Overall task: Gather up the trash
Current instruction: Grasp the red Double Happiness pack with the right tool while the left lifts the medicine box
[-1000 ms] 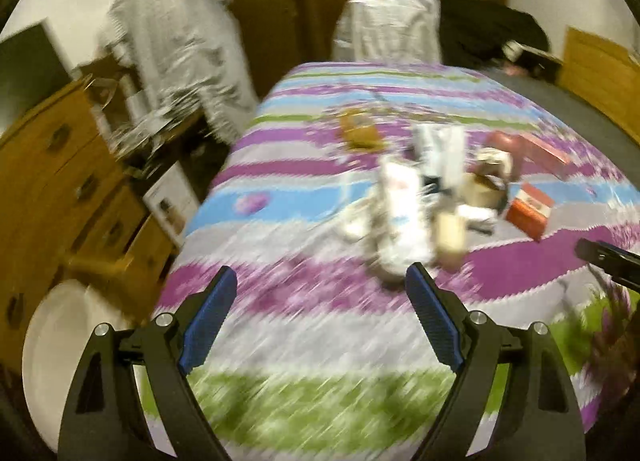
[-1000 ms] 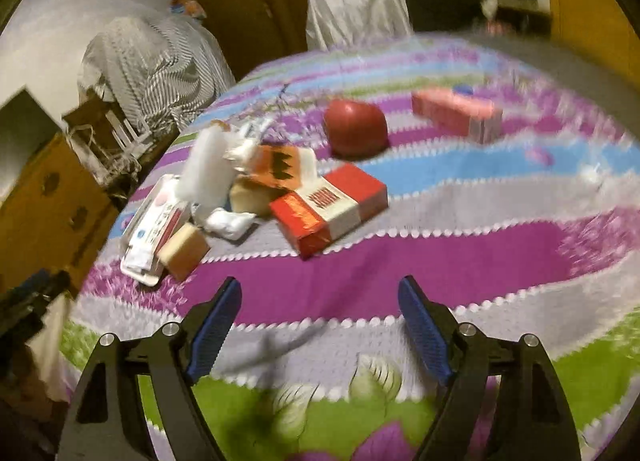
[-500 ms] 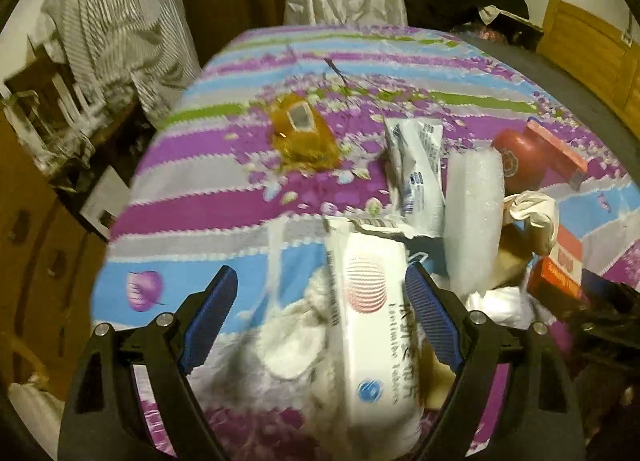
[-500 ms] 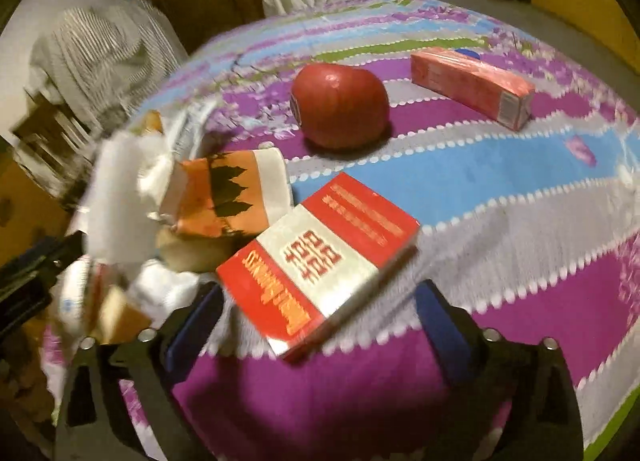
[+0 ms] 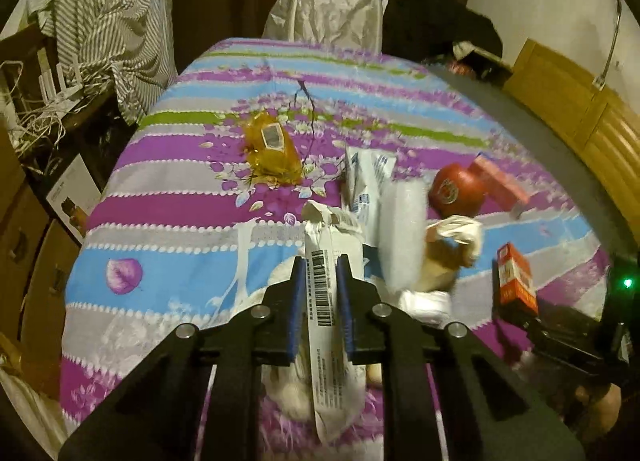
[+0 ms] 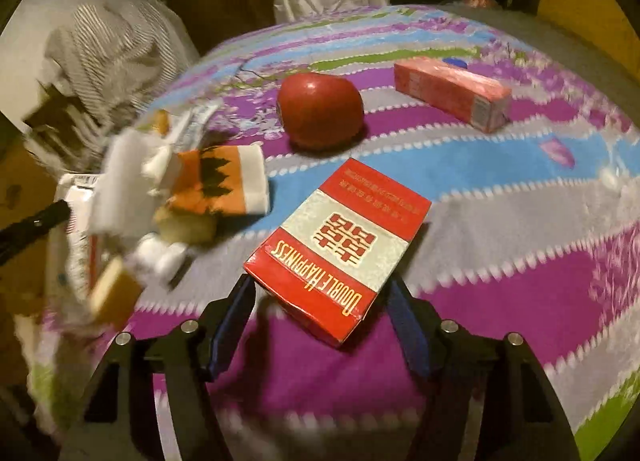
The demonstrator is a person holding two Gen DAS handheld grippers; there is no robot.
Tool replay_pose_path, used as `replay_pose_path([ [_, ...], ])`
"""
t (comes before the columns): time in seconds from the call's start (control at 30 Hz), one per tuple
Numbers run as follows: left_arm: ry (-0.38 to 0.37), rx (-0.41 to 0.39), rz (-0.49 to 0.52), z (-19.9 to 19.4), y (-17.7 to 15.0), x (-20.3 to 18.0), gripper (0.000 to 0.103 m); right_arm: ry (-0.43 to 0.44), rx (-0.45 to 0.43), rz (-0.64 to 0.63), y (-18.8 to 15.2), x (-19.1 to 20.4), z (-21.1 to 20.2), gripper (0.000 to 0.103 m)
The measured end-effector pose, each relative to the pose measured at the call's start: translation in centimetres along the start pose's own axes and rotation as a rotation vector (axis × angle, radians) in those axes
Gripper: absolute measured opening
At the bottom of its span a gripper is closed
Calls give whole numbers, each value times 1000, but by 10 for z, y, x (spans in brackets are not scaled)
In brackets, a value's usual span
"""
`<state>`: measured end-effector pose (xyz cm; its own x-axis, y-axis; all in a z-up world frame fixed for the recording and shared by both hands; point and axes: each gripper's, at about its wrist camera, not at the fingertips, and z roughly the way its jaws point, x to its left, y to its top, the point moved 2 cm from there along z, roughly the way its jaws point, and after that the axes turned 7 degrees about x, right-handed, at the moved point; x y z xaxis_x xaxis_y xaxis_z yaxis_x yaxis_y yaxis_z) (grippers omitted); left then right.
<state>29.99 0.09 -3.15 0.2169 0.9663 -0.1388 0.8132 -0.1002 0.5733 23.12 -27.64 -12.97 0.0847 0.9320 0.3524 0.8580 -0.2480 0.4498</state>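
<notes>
My left gripper (image 5: 322, 293) is shut on a white wet-wipes pack (image 5: 326, 301) with a barcode, held above the striped bedspread (image 5: 168, 221). My right gripper (image 6: 320, 301) is shut on a red and white cigarette box (image 6: 340, 245), its blue pads against the box's two near sides. The same box (image 5: 516, 281) shows at the right of the left wrist view. A pile of trash lies between them: a white foam piece (image 5: 402, 237), crumpled tissue (image 5: 456, 233), an orange and white pack (image 6: 220, 181).
A red apple-shaped thing (image 6: 320, 115) and a long pink carton (image 6: 452, 95) lie farther back on the bed. An amber wrapper (image 5: 272, 149) lies at the far left. A wooden dresser (image 5: 24, 245) stands left, a headboard (image 5: 592, 129) right.
Both grippers moved in onto the trash pile and closed: the left on the wipes pack, the right on the cigarette box. The wipes pack is lifted and turned on edge.
</notes>
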Motion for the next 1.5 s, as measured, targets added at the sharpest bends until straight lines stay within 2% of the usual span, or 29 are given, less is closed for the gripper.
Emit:
replay_pose_path([
  [0.03, -11, -10, -2, -11, -6, 1, 14, 30, 2, -27, -8, -2, -11, 68],
  [0.13, -41, -18, 2, -36, -23, 5, 14, 43, 24, -137, -31, -3, -35, 68],
  [0.23, -99, -14, -38, -67, -46, 14, 14, 49, 42, -211, -57, 0, -56, 67],
  [0.33, -146, 19, -72, -89, -68, 22, 14, 97, 68, -287, -79, 12, -73, 67],
  [0.43, -191, 26, -107, -110, -87, 29, 14, 101, 72, -359, -90, 28, -85, 67],
  [0.5, -181, 40, -128, -111, -96, 32, 14, 78, 67, -396, -91, 35, -86, 67],
  [0.57, -88, 49, -126, -103, -102, 29, 15, 18, 73, -425, -90, 38, -76, 67],
  [0.63, -53, 55, -124, -89, -101, 22, 34, 5, 103, -442, -91, 40, -66, 66],
  [0.67, -40, 46, -127, -83, -100, 21, 65, 12, 126, -459, -93, 43, -60, 60],
  [0.7, -6, 23, -142, -77, -97, 22, 81, 13, 140, -466, -92, 42, -56, 54],
  [0.77, 19, -24, -173, -66, -89, 24, 81, -11, 140, -474, -92, 41, -48, 54],
  [0.87, 6, -25, -237, -42, -74, 28, 82, 0, 135, -445, -92, 40, -45, 58],
  [0.93, -10, 17, -268, -19, -69, 33, 82, -15, 112, -411, -91, 42, -48, 76],
  [0.97, -17, 41, -298, -9, -68, 37, 82, -48, 79, -392, -92, 43, -52, 80],
  [1.03, -85, 103, -389, 10, -73, 47, 82, -58, 51, -353, -94, 44, -57, 88],
  [1.1, -160, 135, -474, 24, -79, 55, 82, -49, 38, -259, -96, 43, -60, 89],
  [1.17, -153, 105, -478, 24, -79, 55, 77, -48, 23, -133, -96, 37, -60, 89],
  [1.2, -146, 99, -473, 23, -80, 53, 69, -60, 11, -67, -95, 36, -59, 89],
  [1.3, -145, 73, -483, 24, -85, 52, 60, -123, -43, -25, -94, 45, -53, 89],
  [1.37, -130, 52, -476, 22, -88, 50, 59, -165, -47, 16, -92, 49, -40, 89],
  [1.47, -90, 25, -441, 20, -89, 43, 58, -222, -73, -6, -93, 52, -31, 88],
  [1.5, -85, 19, -431, 22, -91, 40, 56, -240, -93, -7, -95, 49, -33, 79],
])
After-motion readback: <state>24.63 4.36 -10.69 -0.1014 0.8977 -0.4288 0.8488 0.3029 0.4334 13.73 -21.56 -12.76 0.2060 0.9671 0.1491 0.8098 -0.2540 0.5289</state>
